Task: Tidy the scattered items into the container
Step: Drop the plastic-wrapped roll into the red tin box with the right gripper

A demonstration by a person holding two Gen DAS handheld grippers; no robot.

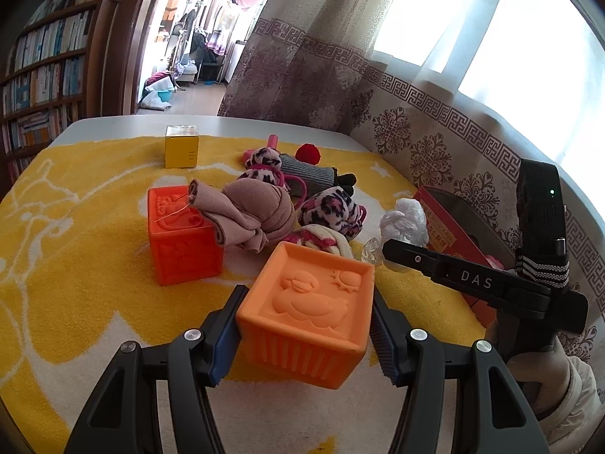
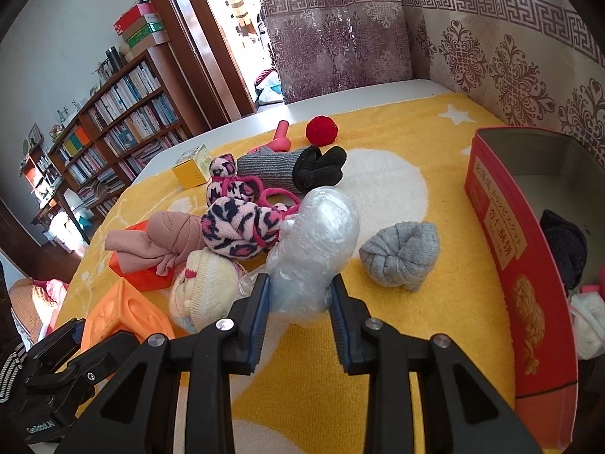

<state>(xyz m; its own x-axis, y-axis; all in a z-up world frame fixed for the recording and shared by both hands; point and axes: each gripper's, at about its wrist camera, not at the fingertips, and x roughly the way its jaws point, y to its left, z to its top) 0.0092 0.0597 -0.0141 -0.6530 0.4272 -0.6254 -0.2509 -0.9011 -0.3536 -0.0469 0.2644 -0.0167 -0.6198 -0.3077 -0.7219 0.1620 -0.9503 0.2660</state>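
Note:
My left gripper [image 1: 306,302] is shut on a light orange toy block with a duck relief [image 1: 310,314], one pad pressed on each side. My right gripper [image 2: 301,283] is shut on a crumpled clear plastic bundle [image 2: 317,238] that stands up between its pads above the yellow towel [image 2: 416,302]. The container, a red tin box [image 2: 503,234], stands open at the right, with a dark sock and white items inside. In the left wrist view the right gripper's body [image 1: 453,276] reaches in from the right, beside the tin [image 1: 446,227].
Scattered on the towel are a darker orange block [image 1: 181,234], a beige rolled cloth [image 1: 249,212], leopard-print socks [image 2: 242,227], a cream sock [image 2: 206,291], a grey rolled sock [image 2: 401,259], a grey glove [image 2: 280,168], a red ball [image 2: 321,130] and a yellow box [image 1: 181,145]. Curtains hang behind the table.

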